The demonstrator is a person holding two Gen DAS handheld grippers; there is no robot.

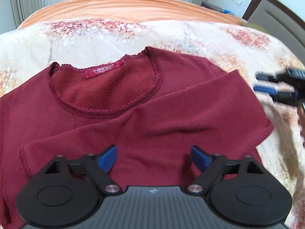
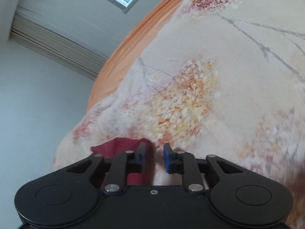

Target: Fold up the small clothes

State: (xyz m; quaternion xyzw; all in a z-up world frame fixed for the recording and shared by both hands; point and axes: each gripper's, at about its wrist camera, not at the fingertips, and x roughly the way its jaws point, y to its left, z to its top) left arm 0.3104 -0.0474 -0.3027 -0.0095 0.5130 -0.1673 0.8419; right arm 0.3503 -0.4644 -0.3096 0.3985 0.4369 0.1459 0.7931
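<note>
A dark red long-sleeved top (image 1: 106, 95) lies flat on the floral blanket (image 1: 114, 38), neckline away from me, label showing. One sleeve (image 1: 171, 110) is folded across its chest. My left gripper (image 1: 153, 157) hovers over the lower chest, open wide and empty. My right gripper (image 1: 266, 87) shows at the right edge of the left wrist view, just off the top's right side, blurred. In the right wrist view the right gripper (image 2: 154, 157) is partly open with nothing between the pads; a bit of red cloth (image 2: 120, 146) lies under its left finger.
An orange sheet (image 1: 133, 5) edges the far side of the bed. A headboard (image 1: 274, 13) stands at the far right. Curtains (image 2: 57, 43) and a window are beyond the bed.
</note>
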